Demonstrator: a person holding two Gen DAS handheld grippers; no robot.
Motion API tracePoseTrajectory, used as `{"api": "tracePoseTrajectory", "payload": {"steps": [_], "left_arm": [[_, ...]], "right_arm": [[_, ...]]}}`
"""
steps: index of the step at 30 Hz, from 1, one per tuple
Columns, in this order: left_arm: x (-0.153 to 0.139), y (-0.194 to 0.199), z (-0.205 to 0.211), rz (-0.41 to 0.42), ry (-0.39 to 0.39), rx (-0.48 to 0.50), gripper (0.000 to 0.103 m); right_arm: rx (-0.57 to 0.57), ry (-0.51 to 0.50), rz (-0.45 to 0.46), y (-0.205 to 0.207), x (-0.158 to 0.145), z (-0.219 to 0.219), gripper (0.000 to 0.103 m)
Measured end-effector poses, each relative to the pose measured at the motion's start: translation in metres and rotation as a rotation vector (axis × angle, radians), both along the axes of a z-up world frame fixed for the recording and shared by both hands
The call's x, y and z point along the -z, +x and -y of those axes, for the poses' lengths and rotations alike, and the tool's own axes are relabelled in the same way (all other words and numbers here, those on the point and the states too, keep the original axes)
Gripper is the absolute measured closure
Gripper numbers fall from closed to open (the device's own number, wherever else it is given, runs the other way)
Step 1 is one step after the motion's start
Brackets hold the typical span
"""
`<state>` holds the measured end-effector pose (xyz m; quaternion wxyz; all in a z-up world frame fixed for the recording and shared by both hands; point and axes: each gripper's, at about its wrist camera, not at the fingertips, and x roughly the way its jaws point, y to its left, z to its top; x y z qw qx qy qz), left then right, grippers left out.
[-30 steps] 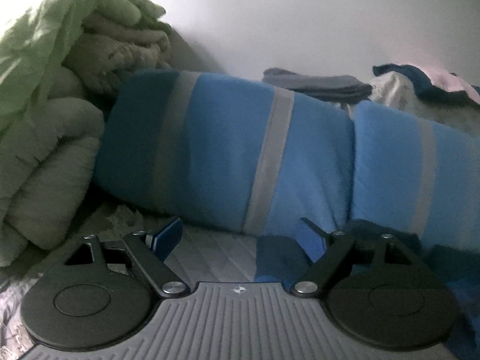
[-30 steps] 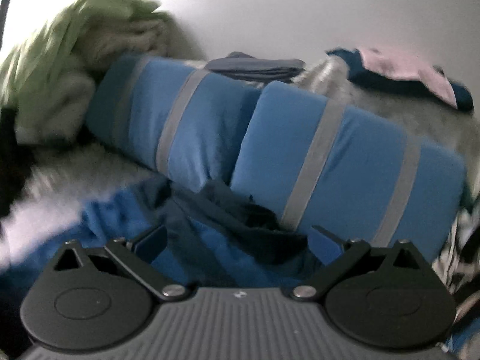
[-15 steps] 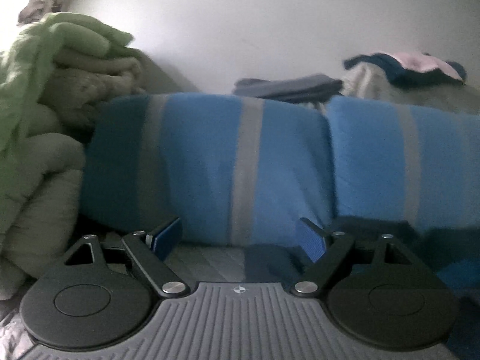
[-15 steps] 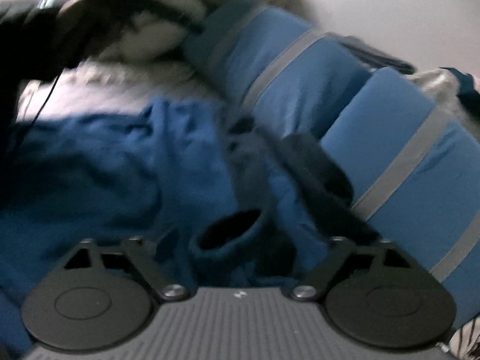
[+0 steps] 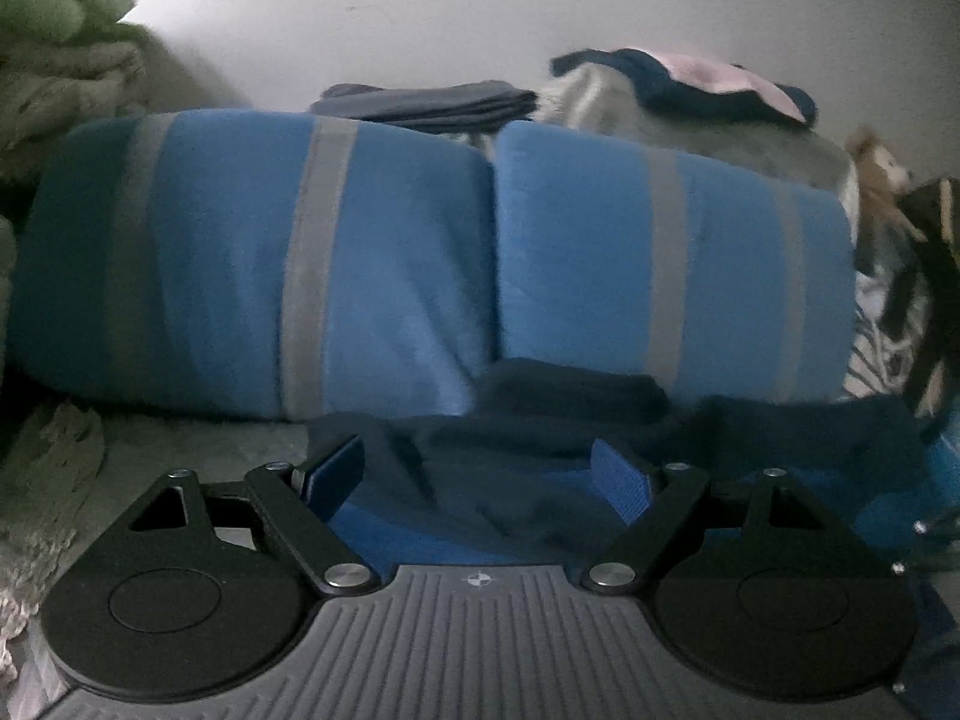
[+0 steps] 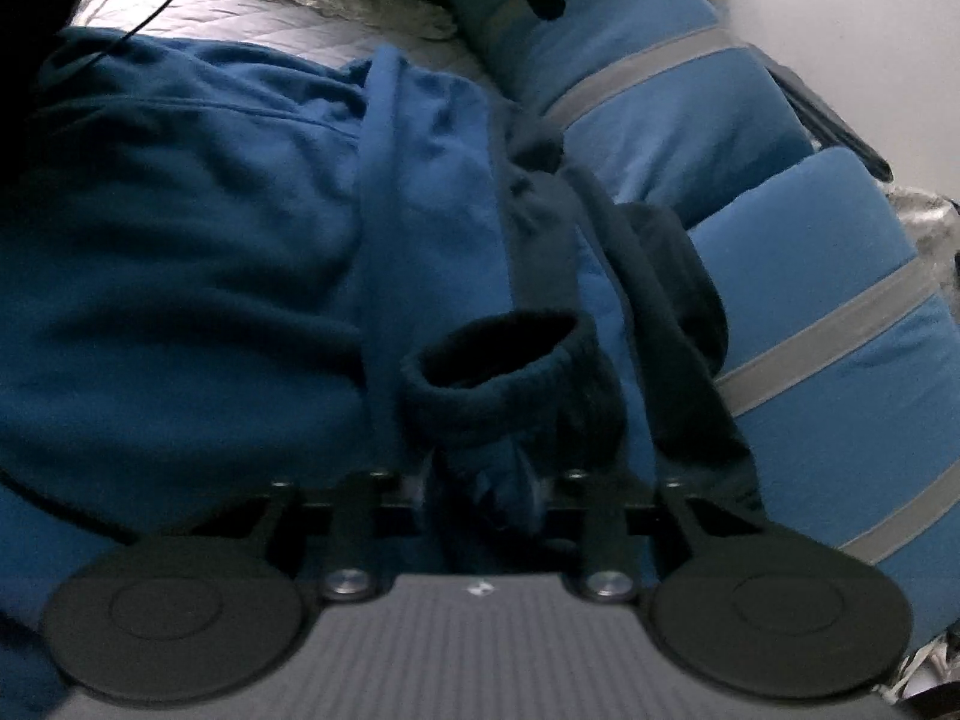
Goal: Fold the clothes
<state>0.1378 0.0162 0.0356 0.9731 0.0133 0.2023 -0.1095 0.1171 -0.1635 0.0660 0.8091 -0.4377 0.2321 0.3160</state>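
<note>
A blue sweatshirt [image 6: 198, 228] with dark navy trim lies crumpled on the bed in front of two blue pillows. Its dark round cuff [image 6: 498, 360] stands open just ahead of my right gripper [image 6: 480, 492], which is shut on the sleeve fabric below the cuff. In the left wrist view the sweatshirt [image 5: 480, 480] lies low between the fingers. My left gripper [image 5: 480, 468] is open and hovers over its dark edge, holding nothing.
Two blue pillows with grey stripes [image 5: 372, 264] [image 6: 810, 312] lie against the white wall. Folded grey clothes [image 5: 426, 102] and a navy-pink garment [image 5: 708, 78] rest behind them. A green and beige blanket heap [image 5: 60, 42] is at the left. The quilted bedsheet [image 6: 288, 24] shows beyond the sweatshirt.
My right gripper swung down over the sweatshirt and closed on the sleeve by the cuff. My left gripper shifted right, so the sweatshirt now lies between its open fingers.
</note>
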Motion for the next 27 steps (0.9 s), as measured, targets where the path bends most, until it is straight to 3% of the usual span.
{"api": "tracePoseTrajectory", "payload": {"steps": [4, 8, 15, 19, 23, 27], "left_arm": [[0.003, 0.000, 0.007, -0.041, -0.045, 0.072, 0.020], [0.005, 0.004, 0.008, -0.135, -0.169, 0.183, 0.020], [0.006, 0.009, 0.012, -0.204, -0.368, 0.343, 0.020], [0.020, 0.018, 0.015, -0.343, -0.462, 0.400, 0.020], [0.039, 0.028, 0.020, -0.486, -0.515, 0.383, 0.020], [0.065, 0.041, 0.023, -0.670, -0.622, 0.357, 0.020]], "right_arm": [[0.051, 0.046, 0.017, 0.006, -0.006, 0.000, 0.083], [0.139, 0.133, 0.118, 0.011, -0.023, -0.002, 0.087], [0.287, 0.267, 0.263, 0.021, -0.049, -0.007, 0.091], [0.247, 0.212, 0.180, 0.019, -0.036, -0.022, 0.092], [0.143, 0.109, 0.075, 0.003, -0.007, -0.037, 0.092], [0.069, 0.026, 0.017, -0.012, 0.009, -0.041, 0.092]]}}
